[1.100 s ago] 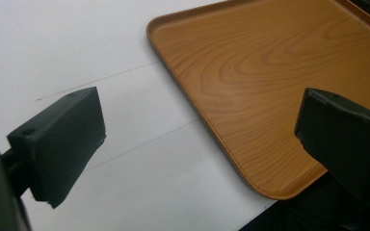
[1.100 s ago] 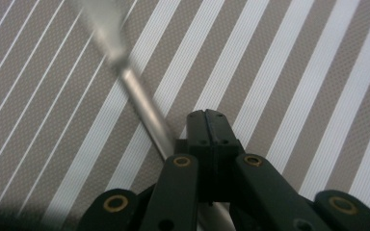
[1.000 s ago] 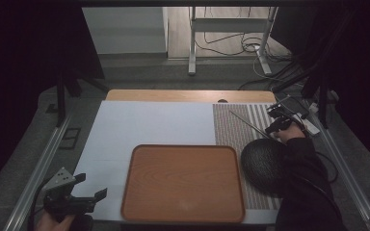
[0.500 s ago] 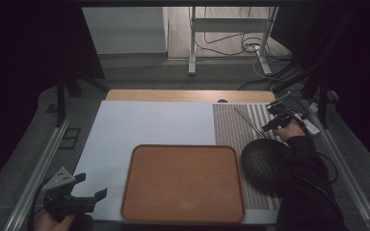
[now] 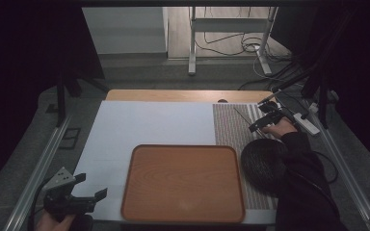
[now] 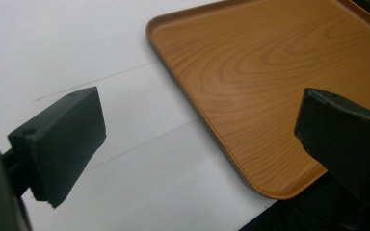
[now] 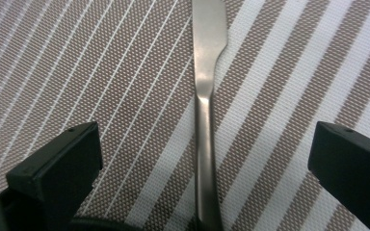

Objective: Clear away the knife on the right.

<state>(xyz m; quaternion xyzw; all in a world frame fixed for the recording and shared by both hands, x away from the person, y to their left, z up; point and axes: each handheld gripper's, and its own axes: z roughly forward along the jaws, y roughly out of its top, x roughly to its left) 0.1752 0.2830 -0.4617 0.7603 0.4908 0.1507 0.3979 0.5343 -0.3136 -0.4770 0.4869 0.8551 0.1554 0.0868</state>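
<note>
Your right claw (image 7: 202, 159) has just been opening and now stands apart around the knife (image 7: 206, 96), which lies flat on the striped placemat (image 5: 236, 130), while your left claw (image 6: 197, 144), also apart and empty, idles near the tray (image 5: 183, 183) corner.

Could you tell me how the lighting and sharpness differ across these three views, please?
High view: dim, its edges nearly black, the wooden tray soft. Left gripper view: bright white table, faint sheen on the tray. Right gripper view: crisp striped placemat, dull glare on the metal utensil.
</note>
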